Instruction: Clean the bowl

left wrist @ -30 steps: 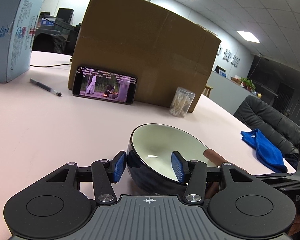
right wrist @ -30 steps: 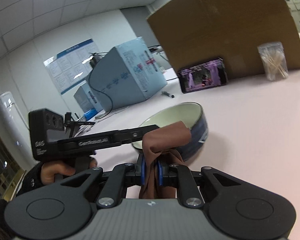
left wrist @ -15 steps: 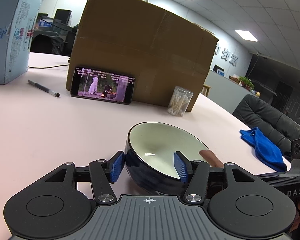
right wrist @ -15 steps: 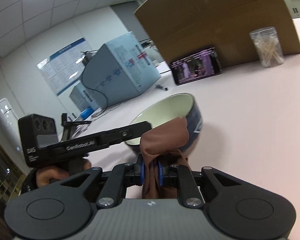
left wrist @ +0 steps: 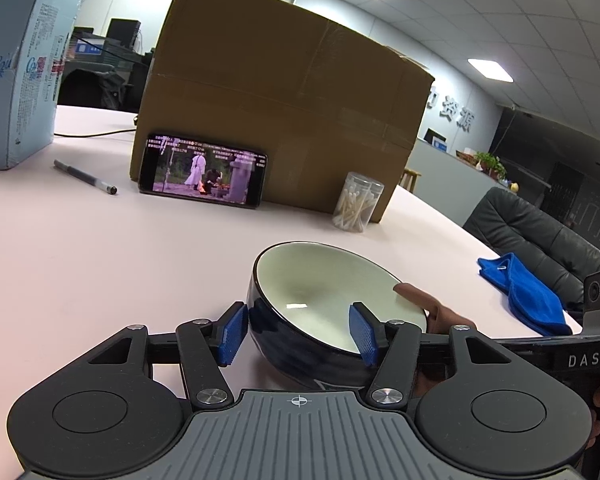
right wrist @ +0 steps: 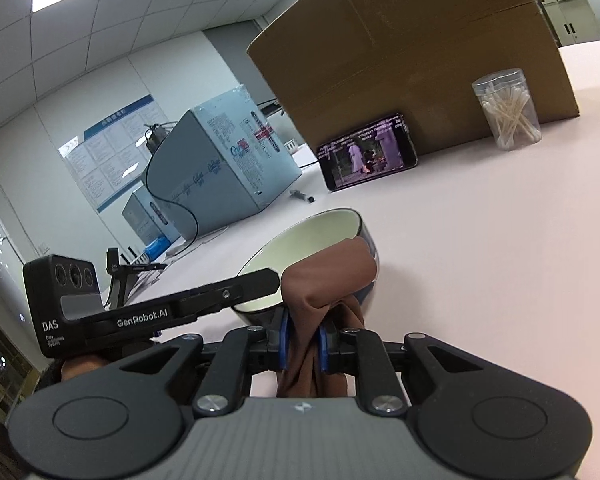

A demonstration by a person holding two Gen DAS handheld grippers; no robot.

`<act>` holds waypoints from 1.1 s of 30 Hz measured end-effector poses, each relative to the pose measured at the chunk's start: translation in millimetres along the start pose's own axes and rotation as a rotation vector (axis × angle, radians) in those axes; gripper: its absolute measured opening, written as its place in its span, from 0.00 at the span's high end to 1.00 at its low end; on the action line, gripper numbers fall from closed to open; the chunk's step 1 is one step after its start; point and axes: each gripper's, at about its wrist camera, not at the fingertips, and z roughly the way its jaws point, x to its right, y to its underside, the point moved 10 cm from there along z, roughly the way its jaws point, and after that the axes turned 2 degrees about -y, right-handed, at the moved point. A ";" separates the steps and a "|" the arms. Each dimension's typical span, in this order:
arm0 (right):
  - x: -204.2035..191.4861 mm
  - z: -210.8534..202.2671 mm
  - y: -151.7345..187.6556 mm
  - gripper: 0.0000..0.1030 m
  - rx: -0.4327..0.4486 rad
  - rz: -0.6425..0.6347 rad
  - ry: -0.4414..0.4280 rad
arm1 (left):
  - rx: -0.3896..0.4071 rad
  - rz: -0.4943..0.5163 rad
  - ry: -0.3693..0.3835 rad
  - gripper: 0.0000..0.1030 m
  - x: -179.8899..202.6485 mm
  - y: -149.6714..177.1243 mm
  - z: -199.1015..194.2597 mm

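Right gripper (right wrist: 303, 338) clamped on brown cloth (right wrist: 330, 276) | bowl (left wrist: 324, 280) just ahead, tilted toward it | left gripper (left wrist: 298, 334) wide, straddling rim, seemingly gripping.

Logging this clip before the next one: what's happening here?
A person with two handheld grippers is cleaning a bowl on a pink table. The left gripper straddles the near rim of the tilted bowl, one pad outside and one inside. The right gripper is shut on a brown cloth, whose bunched end sits at the bowl's rim. A phone plays video against a cardboard box.
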 end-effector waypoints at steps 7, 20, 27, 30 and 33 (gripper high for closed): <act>-20.7 7.1 9.9 0.83 -0.059 -0.071 -0.070 | 0.001 0.003 0.000 0.46 1.2 0.8 -0.3; 0.9 0.3 0.1 0.83 0.000 0.010 0.005 | 0.002 0.002 0.002 0.46 0.4 0.5 -0.2; -16.5 7.1 9.0 0.83 -0.056 -0.043 -0.066 | 0.002 0.002 0.002 0.46 0.0 0.4 -0.3; -13.1 4.7 6.3 0.83 -0.041 -0.026 -0.052 | 0.002 0.002 0.003 0.46 -0.3 0.4 -0.4; -5.9 0.3 2.7 0.84 -0.014 0.000 -0.026 | 0.003 0.002 0.003 0.45 -0.3 0.3 -0.4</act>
